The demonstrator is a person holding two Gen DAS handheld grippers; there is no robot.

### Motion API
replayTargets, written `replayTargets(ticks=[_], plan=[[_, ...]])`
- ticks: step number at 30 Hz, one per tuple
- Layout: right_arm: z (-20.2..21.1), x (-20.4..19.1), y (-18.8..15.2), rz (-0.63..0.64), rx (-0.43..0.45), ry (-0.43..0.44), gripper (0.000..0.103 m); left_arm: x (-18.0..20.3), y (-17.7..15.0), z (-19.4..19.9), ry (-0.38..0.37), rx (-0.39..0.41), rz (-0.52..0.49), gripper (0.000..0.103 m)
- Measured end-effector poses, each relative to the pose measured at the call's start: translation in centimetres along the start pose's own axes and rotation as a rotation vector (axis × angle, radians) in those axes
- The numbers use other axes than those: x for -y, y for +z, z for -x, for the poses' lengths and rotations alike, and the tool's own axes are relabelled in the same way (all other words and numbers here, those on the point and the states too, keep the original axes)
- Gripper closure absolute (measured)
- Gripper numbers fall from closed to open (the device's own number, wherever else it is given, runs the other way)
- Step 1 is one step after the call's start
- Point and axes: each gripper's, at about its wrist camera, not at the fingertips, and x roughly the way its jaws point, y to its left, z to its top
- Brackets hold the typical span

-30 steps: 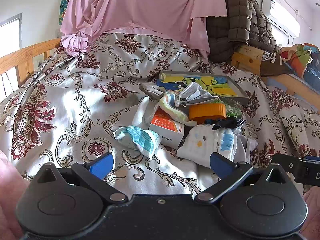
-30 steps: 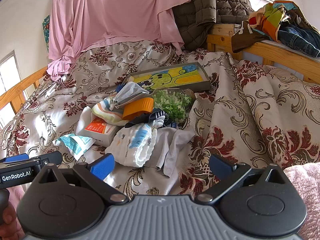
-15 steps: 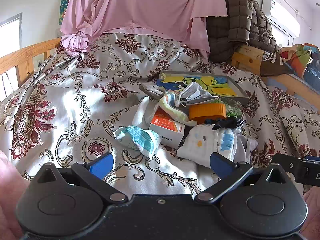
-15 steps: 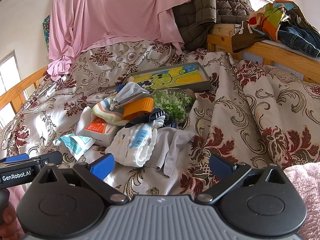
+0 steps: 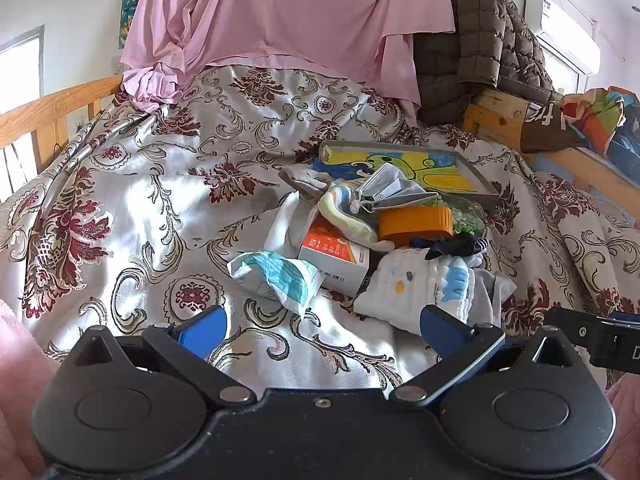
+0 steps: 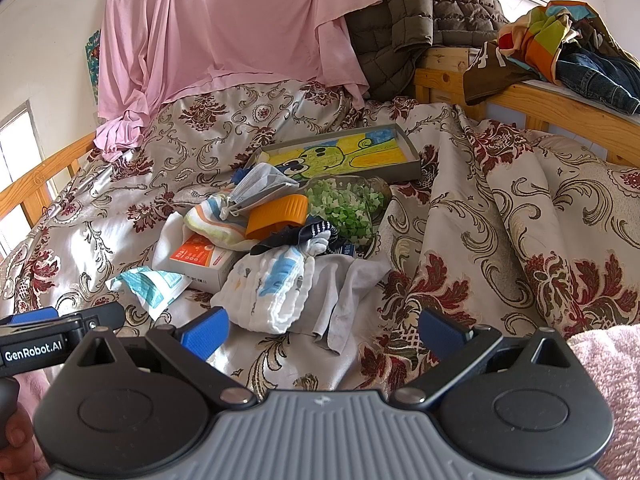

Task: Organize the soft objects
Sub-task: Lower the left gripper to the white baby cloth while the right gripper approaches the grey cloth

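- Near the bed's middle, the pile of cloths, masks and boxes lies unsorted.
- Left gripper and right gripper both gape wide, empty; everything remains to sort.

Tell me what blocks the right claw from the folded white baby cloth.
Nothing visible does. The right claw is open, and the white baby cloth lies just ahead at the pile's near edge, with only bare bedspread between.

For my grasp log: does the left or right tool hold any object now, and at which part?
Nothing is held. The left tool and right tool are both open and empty, short of the folded white cloth.
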Motion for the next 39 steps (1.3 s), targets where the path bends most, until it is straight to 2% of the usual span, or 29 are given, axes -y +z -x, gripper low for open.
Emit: replayTargets(ticks=[10,19,22,26,30,36,39], plan=[[0.0,0.1,0.1,-0.004,-0.006,0.004,0.000,0.0,0.0,0.0,0.000,-0.001,0.000,0.001],[-1.1,0.7,1.0,-0.012,-0.086,0.071,0.000,-0.5,1.0,-1.1,-0.035,-0.058,0.001,0.001],[-1.7,0.9,2.2,0.013,-0.115,0.103,0.000,-0.3,2.0,-2.1,-0.084,-0.089,-0.021,0.001],[-2.8,1.1,3.9,0.110,-0.133,0.100,0.000,0.6,3.1,-3.7,-0.156,-0.128,-0.059,0.001],[-4.5,1.6,5.4,0.172,-0.200,0.122,0.000,1.2,4.3,-6.0,-0.235,-0.170,-0.079,0.001],[-7.6,1.3,6.3,0.252,-0.281,0.098,0.000,2.2,5.5,-9.9,-0.361,-0.230,-0.110,0.001],[-9.9,0.7,6.2,0.310,-0.357,0.088,0.000,2.6,5.8,-11.8,-0.420,-0.258,-0.111,0.001]])
